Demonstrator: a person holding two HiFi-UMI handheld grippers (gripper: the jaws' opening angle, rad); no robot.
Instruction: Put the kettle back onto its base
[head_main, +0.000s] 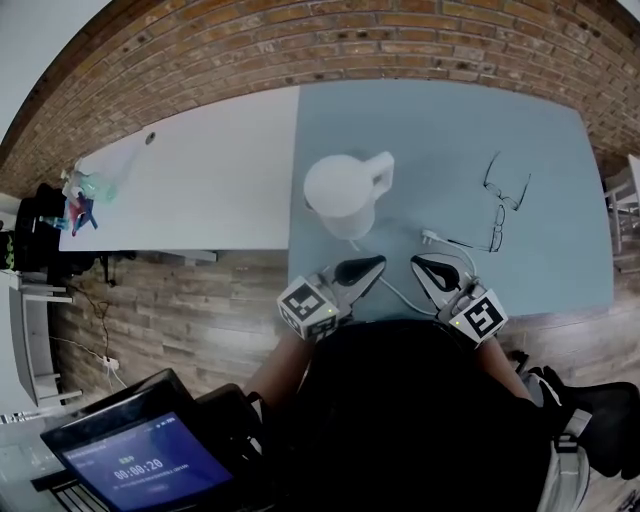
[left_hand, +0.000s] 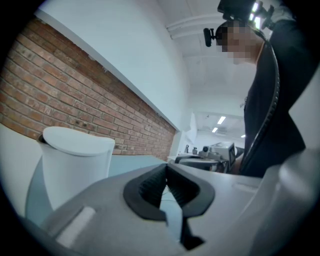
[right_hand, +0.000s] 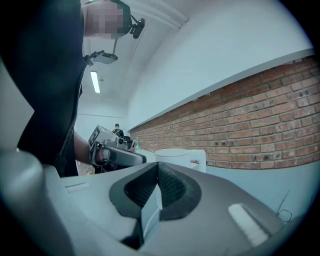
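Observation:
A white kettle (head_main: 345, 193) stands upright on the blue-grey table (head_main: 450, 130), handle to the right. No separate base can be made out under it. A white cord (head_main: 400, 296) runs from its foot to a plug (head_main: 430, 237). My left gripper (head_main: 378, 262) and right gripper (head_main: 418, 263) hover side by side over the table's near edge, both shut and empty, short of the kettle. The left gripper view has the kettle (left_hand: 75, 165) at the left beyond the shut jaws (left_hand: 166, 176). In the right gripper view the kettle (right_hand: 182, 156) sits straight ahead past the shut jaws (right_hand: 156, 176).
Folded glasses (head_main: 505, 200) lie on the table's right part. A white table (head_main: 190, 180) adjoins on the left, with a bottle and small items (head_main: 80, 200) at its far left end. A brick wall (head_main: 330, 40) backs both tables. A screen (head_main: 130, 455) is at lower left.

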